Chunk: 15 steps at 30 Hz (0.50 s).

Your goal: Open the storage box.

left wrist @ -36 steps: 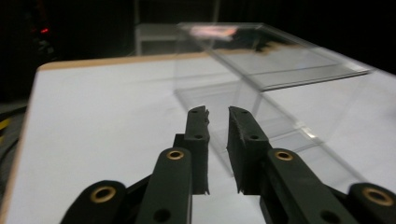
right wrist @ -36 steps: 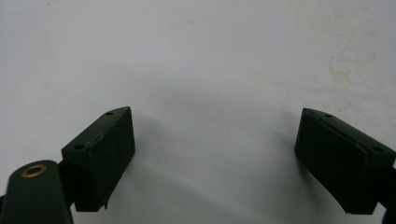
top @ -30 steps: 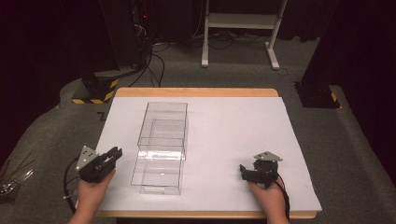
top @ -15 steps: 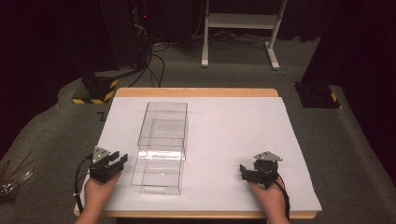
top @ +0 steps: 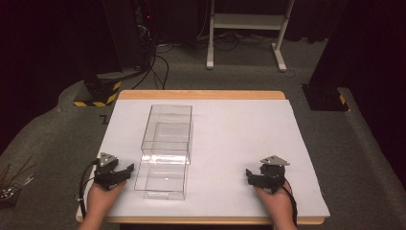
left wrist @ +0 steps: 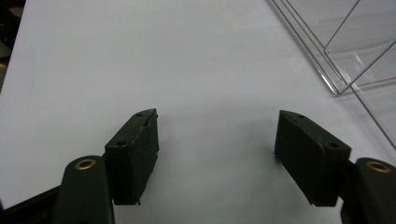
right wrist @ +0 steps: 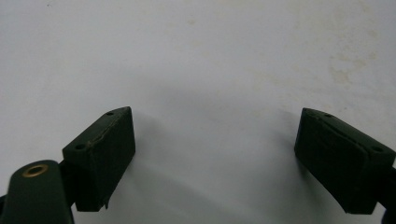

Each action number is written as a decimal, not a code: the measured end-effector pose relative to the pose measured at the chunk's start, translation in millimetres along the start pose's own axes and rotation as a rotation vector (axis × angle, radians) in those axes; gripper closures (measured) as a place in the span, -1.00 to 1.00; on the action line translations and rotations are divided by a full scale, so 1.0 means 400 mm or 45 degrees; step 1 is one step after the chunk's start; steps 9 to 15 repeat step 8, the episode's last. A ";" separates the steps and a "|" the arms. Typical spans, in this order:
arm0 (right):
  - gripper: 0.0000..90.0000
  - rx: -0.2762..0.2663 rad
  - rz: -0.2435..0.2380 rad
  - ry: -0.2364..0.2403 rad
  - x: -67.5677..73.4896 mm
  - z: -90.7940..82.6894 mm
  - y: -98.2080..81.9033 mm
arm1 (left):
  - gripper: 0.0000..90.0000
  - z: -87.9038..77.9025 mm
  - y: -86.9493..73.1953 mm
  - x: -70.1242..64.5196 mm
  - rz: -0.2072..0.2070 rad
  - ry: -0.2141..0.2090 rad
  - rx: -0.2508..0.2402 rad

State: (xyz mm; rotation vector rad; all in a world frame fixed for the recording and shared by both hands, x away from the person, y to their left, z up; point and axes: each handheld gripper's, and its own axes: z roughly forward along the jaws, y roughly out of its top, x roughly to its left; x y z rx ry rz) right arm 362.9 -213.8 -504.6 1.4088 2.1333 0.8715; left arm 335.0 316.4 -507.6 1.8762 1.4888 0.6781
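Two clear plastic boxes stand end to end on the white table sheet (top: 239, 139): a taller far box (top: 166, 134) and a lower near box (top: 160, 178). My left gripper (top: 122, 173) rests on the sheet just left of the near box, jaws wide open and empty. In the left gripper view the left gripper (left wrist: 215, 140) has bare sheet between its jaws, and the clear box's corner (left wrist: 345, 56) lies at the upper right. My right gripper (top: 251, 176) sits near the front right, open and empty. The right gripper (right wrist: 214, 144) frames plain white sheet.
The wooden table edge (top: 201, 94) borders the sheet at the back. Beyond it on the carpet are a white frame stand (top: 246, 28), cables (top: 158, 57) and black bases with yellow-black tape (top: 98, 91). Some thin rods (top: 12, 179) lie on the floor at the left.
My left gripper has moved right, from off the sheet's left edge toward the near clear box. The right gripper has stayed where it was.
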 end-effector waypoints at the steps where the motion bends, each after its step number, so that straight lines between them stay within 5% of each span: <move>1: -0.72 0.000 -0.001 0.000 0.000 0.000 0.000 | -0.33 0.000 0.000 -0.003 0.007 0.005 0.007; 15: -0.72 -0.001 0.001 0.001 0.000 0.000 0.000 | -0.31 -0.001 -0.001 -0.005 0.006 0.008 -0.001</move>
